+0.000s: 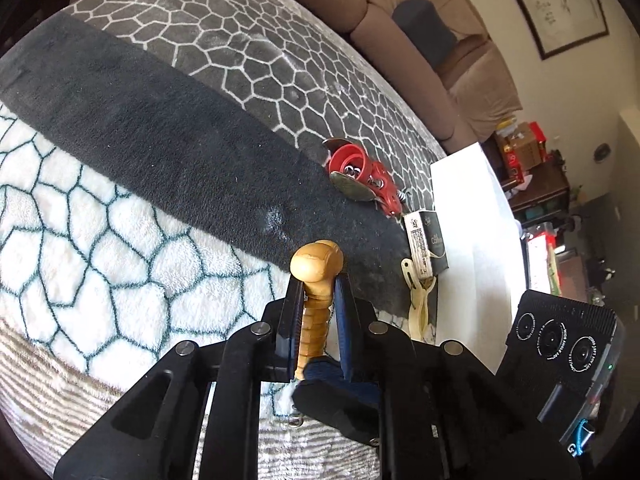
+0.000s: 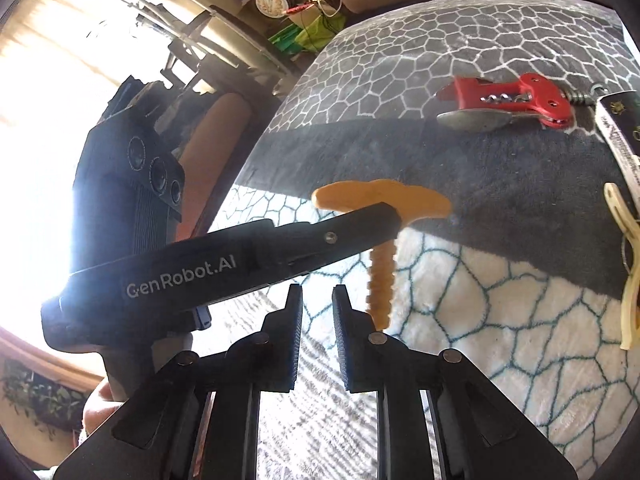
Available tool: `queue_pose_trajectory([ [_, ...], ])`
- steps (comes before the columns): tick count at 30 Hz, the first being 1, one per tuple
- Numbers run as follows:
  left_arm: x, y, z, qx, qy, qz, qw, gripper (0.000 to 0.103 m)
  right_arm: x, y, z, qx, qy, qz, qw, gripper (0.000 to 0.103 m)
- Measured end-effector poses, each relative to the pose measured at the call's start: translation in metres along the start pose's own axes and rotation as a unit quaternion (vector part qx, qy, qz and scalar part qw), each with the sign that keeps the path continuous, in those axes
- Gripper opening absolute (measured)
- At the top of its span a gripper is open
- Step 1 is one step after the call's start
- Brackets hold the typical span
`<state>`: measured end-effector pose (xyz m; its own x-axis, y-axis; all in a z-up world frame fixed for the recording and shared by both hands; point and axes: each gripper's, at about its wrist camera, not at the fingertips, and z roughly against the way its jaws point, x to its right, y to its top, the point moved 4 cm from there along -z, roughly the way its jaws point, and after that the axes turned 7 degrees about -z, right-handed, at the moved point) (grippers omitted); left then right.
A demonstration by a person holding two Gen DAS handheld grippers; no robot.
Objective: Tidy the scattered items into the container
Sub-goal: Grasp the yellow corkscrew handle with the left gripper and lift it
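Observation:
My left gripper (image 1: 316, 280) is shut on a tan wooden T-shaped tool with a ribbed shaft (image 1: 316, 268) and holds it above the blanket; it also shows in the right wrist view (image 2: 382, 200). My right gripper (image 2: 317, 292) is open and empty, just left of the shaft's lower end. A red corkscrew (image 1: 360, 176) lies on the grey patterned blanket, also seen in the right wrist view (image 2: 516, 98). A dark small box (image 1: 426, 246) and a cream clothes peg (image 1: 418, 296) lie beside a white container (image 1: 472, 232).
The blanket (image 1: 120, 240) has white, dark grey and grey honeycomb bands. A beige sofa (image 1: 440, 40) stands behind. Cluttered shelves (image 1: 532, 160) are at the right. A bright window (image 2: 40, 120) is at the left in the right wrist view.

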<state>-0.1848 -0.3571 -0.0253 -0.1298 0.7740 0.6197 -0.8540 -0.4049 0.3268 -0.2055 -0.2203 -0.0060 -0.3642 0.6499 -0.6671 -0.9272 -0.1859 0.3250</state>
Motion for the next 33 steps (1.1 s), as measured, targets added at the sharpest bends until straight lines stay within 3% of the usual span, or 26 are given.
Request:
queue_pose_trajectory([
  [6,-0.006,0.0,-0.004,-0.003,0.001,0.005,1.0,0.013,0.009,-0.003,0.022,0.014,-0.05,0.021,0.998,0.019],
  [10,-0.003,0.0,-0.013,-0.013,0.006,-0.005,0.9999,0.014,0.014,-0.016,0.031,0.012,-0.078,0.035,0.996,0.042],
  [11,-0.002,0.0,-0.017,-0.017,0.004,-0.002,0.9999,0.016,0.015,-0.019,0.031,0.009,-0.078,0.038,0.996,0.043],
  [15,-0.003,-0.002,-0.03,-0.023,-0.007,0.014,0.9996,0.019,0.022,-0.024,0.028,0.004,-0.095,0.048,0.994,0.043],
  [22,0.0,-0.002,-0.031,-0.021,-0.02,0.02,0.9994,0.017,0.023,-0.021,0.013,0.008,-0.062,0.033,0.997,0.043],
  [24,-0.002,-0.001,-0.03,-0.022,-0.032,0.032,0.9987,0.016,0.021,-0.019,0.007,0.013,-0.072,0.036,0.997,0.043],
  [27,0.002,0.0,-0.029,-0.026,-0.033,0.022,0.9989,0.015,0.02,-0.013,-0.005,0.013,-0.079,0.042,0.996,0.043],
  [31,0.007,0.003,-0.025,-0.026,-0.039,0.019,0.9987,0.015,0.028,-0.005,-0.007,0.021,-0.073,0.027,0.997,0.016],
  [33,0.01,0.003,-0.024,-0.029,-0.045,0.017,0.9984,0.015,0.032,-0.006,-0.004,0.023,-0.07,0.021,0.997,0.014],
])
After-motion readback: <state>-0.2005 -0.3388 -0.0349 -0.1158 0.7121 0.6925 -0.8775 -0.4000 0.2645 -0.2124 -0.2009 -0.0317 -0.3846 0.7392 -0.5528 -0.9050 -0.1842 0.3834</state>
